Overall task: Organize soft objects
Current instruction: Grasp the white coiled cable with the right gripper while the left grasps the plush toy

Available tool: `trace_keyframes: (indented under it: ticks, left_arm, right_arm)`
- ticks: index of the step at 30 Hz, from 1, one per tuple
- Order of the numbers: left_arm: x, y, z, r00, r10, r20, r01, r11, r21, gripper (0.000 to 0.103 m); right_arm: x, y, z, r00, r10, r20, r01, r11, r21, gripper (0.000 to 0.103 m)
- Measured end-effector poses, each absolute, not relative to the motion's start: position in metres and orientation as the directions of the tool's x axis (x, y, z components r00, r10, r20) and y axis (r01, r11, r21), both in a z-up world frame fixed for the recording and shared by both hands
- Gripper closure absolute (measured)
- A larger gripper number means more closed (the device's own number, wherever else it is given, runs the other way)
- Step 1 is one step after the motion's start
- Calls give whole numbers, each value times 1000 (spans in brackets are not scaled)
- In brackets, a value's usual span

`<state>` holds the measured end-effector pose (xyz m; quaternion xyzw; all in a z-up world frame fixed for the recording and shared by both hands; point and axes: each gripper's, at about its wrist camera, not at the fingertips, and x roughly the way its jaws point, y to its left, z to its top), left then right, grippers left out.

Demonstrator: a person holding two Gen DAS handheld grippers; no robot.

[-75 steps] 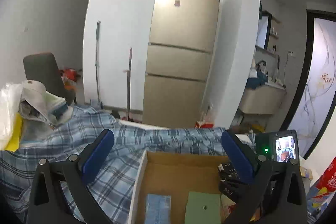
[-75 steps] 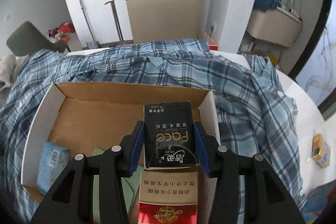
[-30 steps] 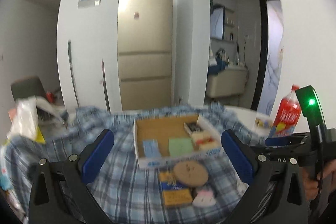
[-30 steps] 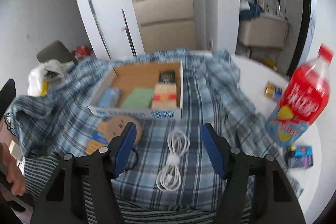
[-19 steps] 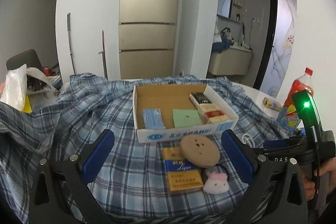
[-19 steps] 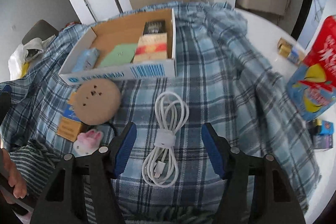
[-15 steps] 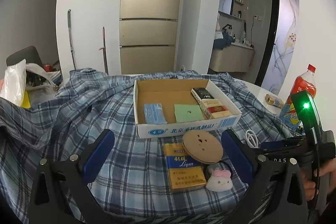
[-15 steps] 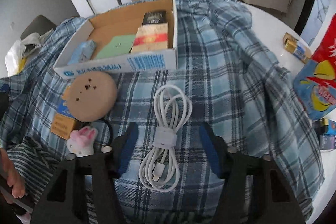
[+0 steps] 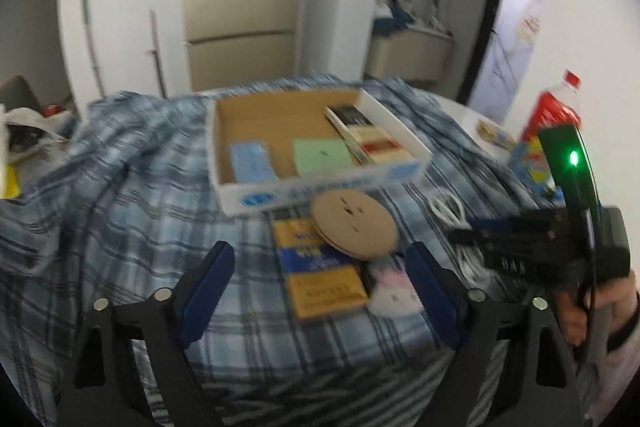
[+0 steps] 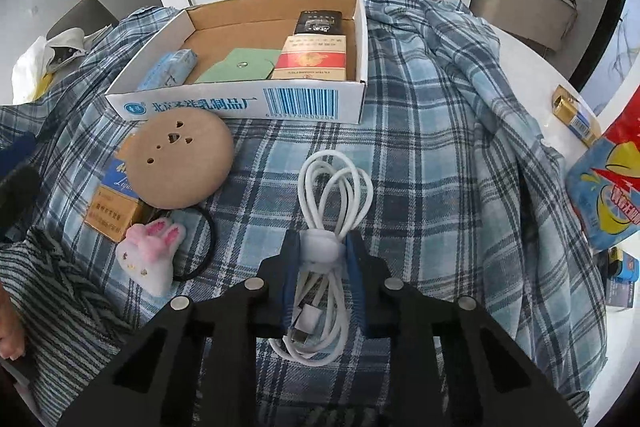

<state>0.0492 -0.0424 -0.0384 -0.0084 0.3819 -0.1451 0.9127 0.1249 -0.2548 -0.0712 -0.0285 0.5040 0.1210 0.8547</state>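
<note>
A coiled white cable [image 10: 335, 195] lies on the plaid cloth, and my right gripper [image 10: 322, 247] is shut on it at its white strap. A cardboard box [image 10: 248, 103] beyond it holds a blue tissue pack [image 10: 170, 67], a green pouch [image 10: 240, 67] and cartons. My left gripper [image 9: 320, 267] hovers with its jaws closing and nothing pressed between them. A yellow-and-blue carton [image 9: 320, 267], a round tan pad [image 9: 354, 225] and a small pink-and-white bunny plush [image 9: 394, 289] lie between and beyond its fingers. The plush [image 10: 154, 253] sits left of the cable, beside a black hair tie [image 10: 206, 247].
A red drink bottle [image 10: 612, 187] stands at the right, with a small yellow box [image 10: 576, 119] on the white table [image 10: 532, 67]. A white bag [image 10: 44, 61] lies at the far left. A hand [image 9: 596, 307] holds the right gripper's handle.
The right gripper has closed its fingers onto the white cable's strap. The left gripper has tilted down and its fingers have narrowed over the carton and plush.
</note>
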Motion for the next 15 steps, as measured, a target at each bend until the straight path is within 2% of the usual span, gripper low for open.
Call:
trace_keyframes:
  ticks: [2, 6, 10, 15]
  left_arm:
    - [49, -51, -43, 619, -308, -723, 304, 942, -141, 24]
    - [49, -69, -54, 534, -366, -762, 370, 912, -179, 32]
    - [46, -90, -66, 472, -368, -801, 431, 889, -154, 40]
    - [49, -105, -75, 442, -350, -826, 459, 879, -127, 42]
  right_arm:
    - [124, -257, -67, 481, 200, -854, -232, 968, 96, 81]
    - [115, -271, -50, 549, 254, -796, -228, 962, 149, 81]
    - [107, -279, -35, 627, 264, -733, -222, 962, 157, 81]
    - [104, -279, -28, 651, 283, -704, -235, 957, 167, 81]
